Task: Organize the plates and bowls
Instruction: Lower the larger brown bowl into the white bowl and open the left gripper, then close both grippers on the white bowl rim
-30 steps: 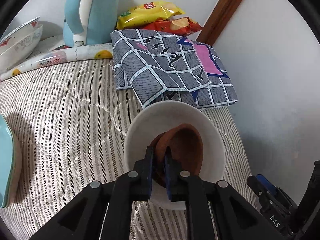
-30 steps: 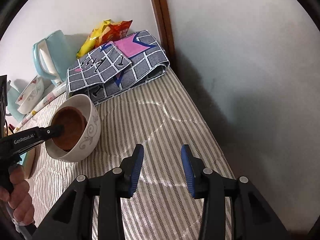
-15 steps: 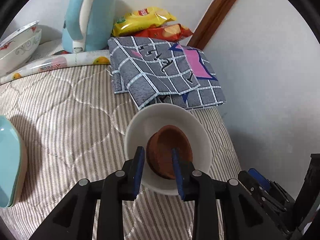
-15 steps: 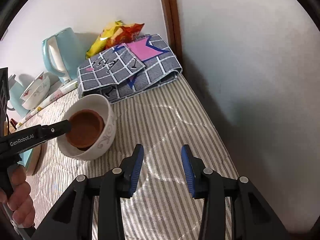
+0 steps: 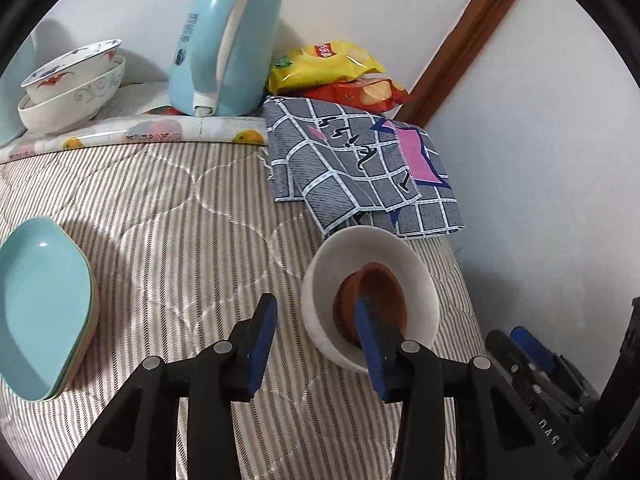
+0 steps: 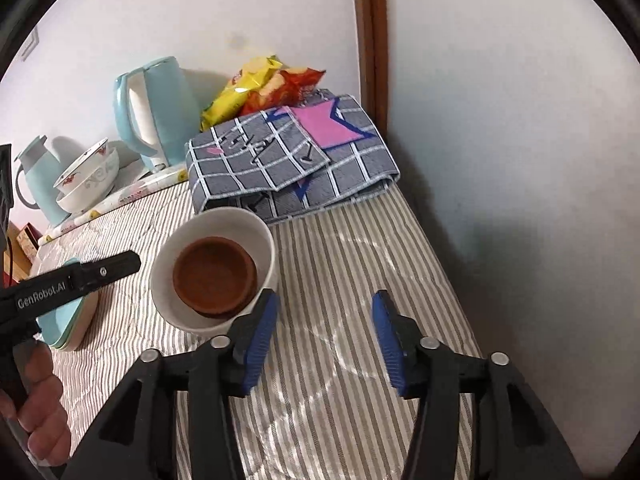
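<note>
A folded checked cloth (image 5: 360,172) lies just beyond the white bowl (image 5: 416,264), a blue kettle (image 5: 224,44) and stacked patterned bowls (image 5: 72,88) at the far left. A brown clay bowl (image 5: 380,288) sits inside the white one, near the striped quilt's (image 5: 160,240) right edge. Stacked teal plates (image 5: 36,304) sit left. The left tool (image 5: 316,344) and right tool (image 6: 324,332) both gape wide, holding nothing.

Striped quilted bed (image 5: 168,216), white bowl (image 5: 420,276), teal plates (image 5: 40,304), checked cloth (image 5: 360,168)

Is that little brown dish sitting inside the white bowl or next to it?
Inside: the brown dish lies within the white bowl, rim all around.
</note>
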`<state>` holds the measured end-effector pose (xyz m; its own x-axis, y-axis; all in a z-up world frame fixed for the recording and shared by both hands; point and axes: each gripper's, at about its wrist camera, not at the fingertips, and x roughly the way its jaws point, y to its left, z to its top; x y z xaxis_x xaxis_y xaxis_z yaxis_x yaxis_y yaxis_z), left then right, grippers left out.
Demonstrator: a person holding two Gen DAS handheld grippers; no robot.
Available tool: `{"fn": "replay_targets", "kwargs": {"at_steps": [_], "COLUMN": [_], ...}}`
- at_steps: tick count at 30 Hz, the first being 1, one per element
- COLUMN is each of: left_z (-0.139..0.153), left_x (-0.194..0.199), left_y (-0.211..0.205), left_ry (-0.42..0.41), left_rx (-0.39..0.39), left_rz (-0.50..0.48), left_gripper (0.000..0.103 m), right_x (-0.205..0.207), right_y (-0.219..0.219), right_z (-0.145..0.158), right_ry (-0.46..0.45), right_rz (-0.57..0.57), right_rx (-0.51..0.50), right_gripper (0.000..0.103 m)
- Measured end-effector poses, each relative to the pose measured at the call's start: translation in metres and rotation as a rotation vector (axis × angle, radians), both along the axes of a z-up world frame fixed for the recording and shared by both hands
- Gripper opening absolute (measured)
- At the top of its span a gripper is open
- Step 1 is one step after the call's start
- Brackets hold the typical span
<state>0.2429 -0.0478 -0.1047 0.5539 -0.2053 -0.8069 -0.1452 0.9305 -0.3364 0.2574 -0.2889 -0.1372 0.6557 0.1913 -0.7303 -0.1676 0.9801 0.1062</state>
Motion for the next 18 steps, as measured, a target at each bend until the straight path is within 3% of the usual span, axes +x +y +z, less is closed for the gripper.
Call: {"fn": "replay_targets", "kwargs": {"at_steps": [9,18], "left_z": [-0.011,-0.03], "left_x": [0.007,0.026], "left_y": [0.002,-0.003], "left_ry": [0.018,0.054], "left_rx": [0.008,-0.007], "left_rz": [0.006,-0.033], "left_gripper": [0.04,0.04], "right_x": [0.022,0.051], "right_y": [0.021,0.038], "right_z": [-0.005,-0.032], "right_ry": [0.037,0.115], "right_rz": [0.038,0.064], "right_rx": [0.011,-0.041], "right_gripper": [0.053,0.053]}}
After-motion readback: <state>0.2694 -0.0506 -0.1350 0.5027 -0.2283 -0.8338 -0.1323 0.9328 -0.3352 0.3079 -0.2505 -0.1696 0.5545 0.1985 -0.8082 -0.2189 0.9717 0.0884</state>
